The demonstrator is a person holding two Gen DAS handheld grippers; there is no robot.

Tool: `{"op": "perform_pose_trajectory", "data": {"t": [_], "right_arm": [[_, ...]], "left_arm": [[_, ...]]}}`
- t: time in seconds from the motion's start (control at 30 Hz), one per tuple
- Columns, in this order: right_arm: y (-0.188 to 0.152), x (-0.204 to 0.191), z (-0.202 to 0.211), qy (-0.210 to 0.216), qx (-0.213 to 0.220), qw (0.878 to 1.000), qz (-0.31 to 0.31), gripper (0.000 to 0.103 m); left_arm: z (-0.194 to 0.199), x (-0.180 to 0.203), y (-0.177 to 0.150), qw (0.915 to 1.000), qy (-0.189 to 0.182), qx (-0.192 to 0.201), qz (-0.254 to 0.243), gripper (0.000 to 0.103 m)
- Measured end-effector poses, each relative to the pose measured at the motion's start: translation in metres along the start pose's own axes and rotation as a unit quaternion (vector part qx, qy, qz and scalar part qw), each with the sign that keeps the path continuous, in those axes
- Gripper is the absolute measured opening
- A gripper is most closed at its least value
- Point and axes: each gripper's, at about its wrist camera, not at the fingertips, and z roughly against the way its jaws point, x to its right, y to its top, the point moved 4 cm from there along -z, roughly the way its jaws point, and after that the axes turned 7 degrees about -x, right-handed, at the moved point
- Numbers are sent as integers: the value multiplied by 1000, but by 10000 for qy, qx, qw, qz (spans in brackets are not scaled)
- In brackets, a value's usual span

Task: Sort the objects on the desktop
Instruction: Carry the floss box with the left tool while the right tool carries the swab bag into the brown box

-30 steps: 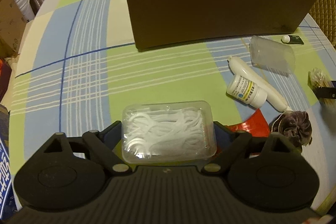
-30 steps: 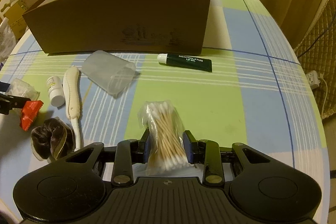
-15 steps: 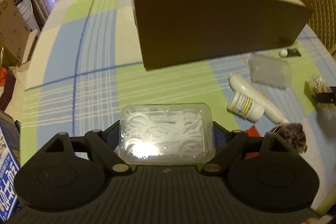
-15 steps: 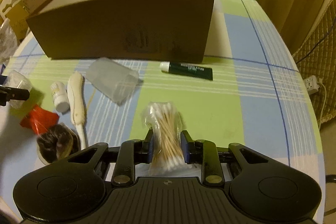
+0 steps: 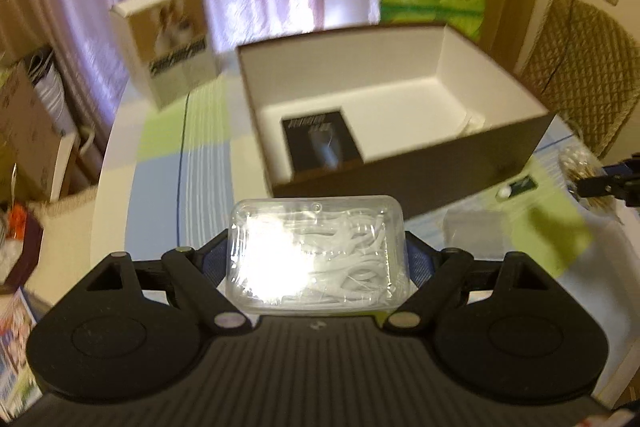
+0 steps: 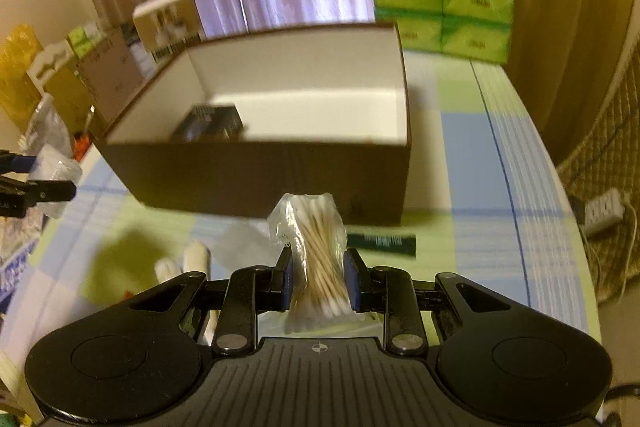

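The left gripper [image 5: 318, 259] clasped a clear case of floss picks [image 5: 318, 251] on the near side of the open brown box [image 5: 400, 171], which held a dark packet [image 5: 320, 143] at its left, while the right gripper [image 6: 318, 279] pinched a bag of cotton swabs [image 6: 316, 251] near the box's front wall.

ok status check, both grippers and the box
Left gripper shut on clear plastic case of white floss picks. Right gripper shut on bag of cotton swabs. Open brown cardboard box ahead, nothing blocking.
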Motion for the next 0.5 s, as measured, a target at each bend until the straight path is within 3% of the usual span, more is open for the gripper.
{"op": "perform_pose_trajectory", "data": {"t": [0.27, 0.5], "right_arm": [[50, 2, 2, 186, 302, 9992, 164, 23], [101, 5, -17, 189, 453, 9985, 258, 23]], "left_arm": [[0, 10, 51, 9985, -171, 393, -327, 83], [-25, 20, 101, 9972, -292, 480, -497, 83]]}}
